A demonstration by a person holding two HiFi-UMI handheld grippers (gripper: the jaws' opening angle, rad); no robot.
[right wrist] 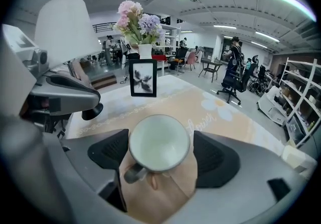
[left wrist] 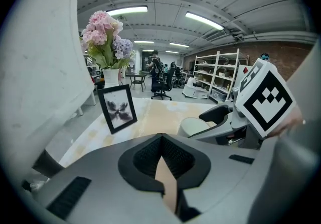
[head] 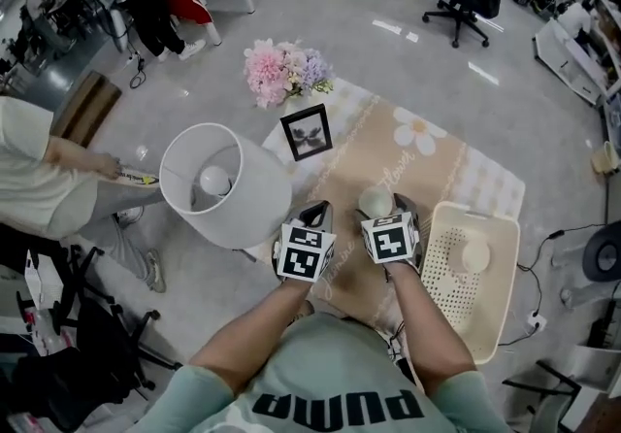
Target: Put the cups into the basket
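**Right tongs open around a cup, left tongs closed beside them**

I am looking down at a low table under a beige cloth (head: pixel 427 169) printed with a white daisy. My right gripper (right wrist: pixel 161 156) points down at the cloth with its jaws spread wide. A pale cup (right wrist: pixel 159 142) stands upright between them on the cloth, its handle turned toward the camera. The pads flank the cup and do not squeeze it, so it is released, not grasped.

My left gripper (left wrist: pixel 161 140) hovers just to the left of the right one. Its jaws are closed together on nothing, with only a sliver of cloth showing between the pads.

A cream perforated basket (head: pixel 505 271) sits just right of the right gripper. A pale round thing (head: pixel 474 254), seemingly another cup, lies inside it.

Farther back on the cloth stand a black picture frame (head: pixel 307 132) and a bunch of pink and lilac flowers (head: pixel 283 70). A white lampshade (head: pixel 233 190) stands at the table's left edge.
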